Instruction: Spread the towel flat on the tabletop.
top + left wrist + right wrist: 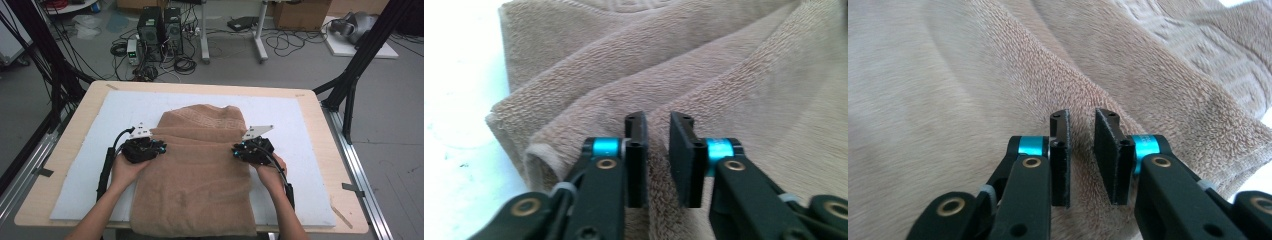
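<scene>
A tan towel lies lengthwise down the middle of the white mat on the bench, its near end hanging over the bench's near edge and its far end bunched into folds. The left claw sits at the towel's left edge and the right claw at its right edge, each beside the raised fold that crosses the cloth.

In the left gripper view the left claw has a narrow gap between its jaws with pile showing through it; the right claw looks the same in the right gripper view. Both seem to pinch a thin ridge of towel, though how firm the hold is cannot be told.

The likely risk is a shallow bite: if only the top layer is caught, lifting would pull the layers apart or let the cloth slip. Uneven pulls would skew the fold.

The high view gives the towel's overall lie and overhang; the gripper views reveal the stacked layers at the left edge and the woven border pattern.
</scene>
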A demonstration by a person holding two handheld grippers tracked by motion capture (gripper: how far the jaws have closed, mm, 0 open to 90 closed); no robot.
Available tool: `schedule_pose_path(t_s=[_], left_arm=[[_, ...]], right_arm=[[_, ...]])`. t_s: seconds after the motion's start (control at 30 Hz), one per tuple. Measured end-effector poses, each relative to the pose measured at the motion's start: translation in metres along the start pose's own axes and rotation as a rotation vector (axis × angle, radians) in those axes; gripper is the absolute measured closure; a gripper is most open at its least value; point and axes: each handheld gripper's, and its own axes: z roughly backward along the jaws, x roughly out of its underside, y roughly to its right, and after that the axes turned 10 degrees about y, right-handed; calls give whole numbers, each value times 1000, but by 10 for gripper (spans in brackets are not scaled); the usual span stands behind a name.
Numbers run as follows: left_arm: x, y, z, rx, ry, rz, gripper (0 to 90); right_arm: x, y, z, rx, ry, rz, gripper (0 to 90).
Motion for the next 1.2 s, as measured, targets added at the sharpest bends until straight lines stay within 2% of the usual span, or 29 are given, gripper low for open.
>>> schedule_pose_path(t_s=[0.13, 0.3, 0.37, 0.4, 0.5, 0.57, 0.63, 0.67, 0.7, 0.8, 0.87, 0.93, 1.0, 1.1, 1.2], left_arm=[[2, 10, 15, 23, 12, -33, 669], [15, 24, 30, 55, 1, -75, 630], [19, 28, 34, 57, -15, -87, 610], [22, 30, 36, 60, -8, -92, 604], [29, 34, 40, 81, -10, -84, 590], [33, 38, 39, 87, -30, -101, 571], [37, 39, 37, 87, -48, -107, 549], [39, 39, 35, 87, -53, -104, 550], [40, 38, 34, 91, -60, -106, 562], [42, 38, 31, 85, -56, -123, 654], [41, 36, 31, 75, -57, -109, 713], [41, 34, 32, 74, -55, -101, 770], [41, 34, 32, 63, -46, -106, 808], [38, 34, 33, 52, -35, -110, 820], [36, 27, 33, 23, -19, -88, 822]], right_arm=[[0, -13, 20, -11, 26, 30, 691], [7, -31, 48, -25, 53, 65, 655], [9, -37, 56, -58, 74, 64, 655], [10, -40, 60, -76, 82, 59, 654], [15, -51, 63, -139, 68, 65, 647], [20, -55, 59, -174, 37, 67, 611], [25, -54, 51, -170, -6, 70, 588], [26, -52, 47, -169, -8, 60, 582], [28, -51, 42, -173, -12, 42, 579], [28, -46, 26, -172, -40, 36, 579], [27, -44, 13, -174, -65, 41, 629], [25, -42, 3, -213, -75, 31, 756], [22, -42, 2, -220, -79, 41, 810], [14, -44, 3, -204, -87, 68, 816], [9, -40, 3, -197, -72, 52, 815]])
